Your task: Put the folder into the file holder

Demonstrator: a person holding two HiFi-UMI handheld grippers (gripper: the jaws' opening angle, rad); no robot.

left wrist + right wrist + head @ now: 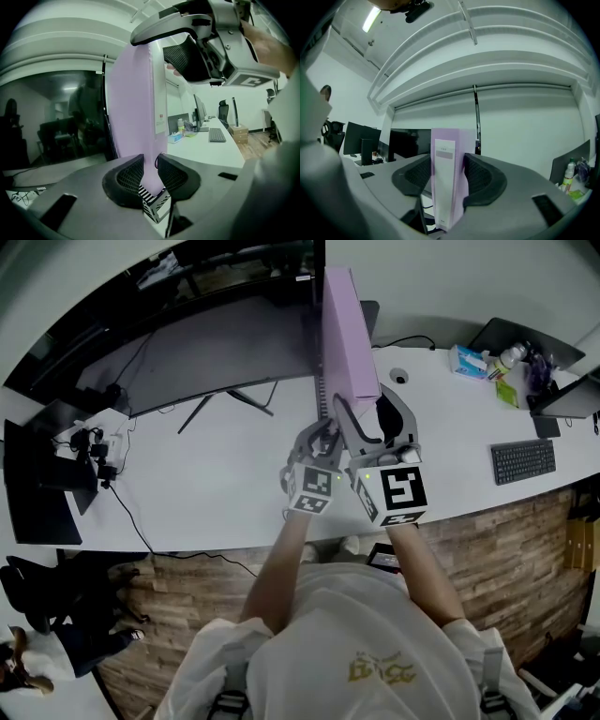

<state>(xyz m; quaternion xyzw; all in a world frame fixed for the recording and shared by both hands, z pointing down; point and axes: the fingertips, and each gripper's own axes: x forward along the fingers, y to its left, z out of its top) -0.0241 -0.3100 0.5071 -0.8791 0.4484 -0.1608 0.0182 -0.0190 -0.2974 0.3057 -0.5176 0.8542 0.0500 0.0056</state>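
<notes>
Above the white desk [216, 474] the tall lilac cardboard box folder [347, 343] is upright, my left gripper [151, 171] pinching its thin edge, my right gripper [447, 173] clamping its broad spine, the surest hold; it seems stiff, light, top-heavy

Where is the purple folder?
In the head view, the folder stands upright in the middle, over the white desk, clamped in the jaws of the left gripper and the right gripper.
</notes>
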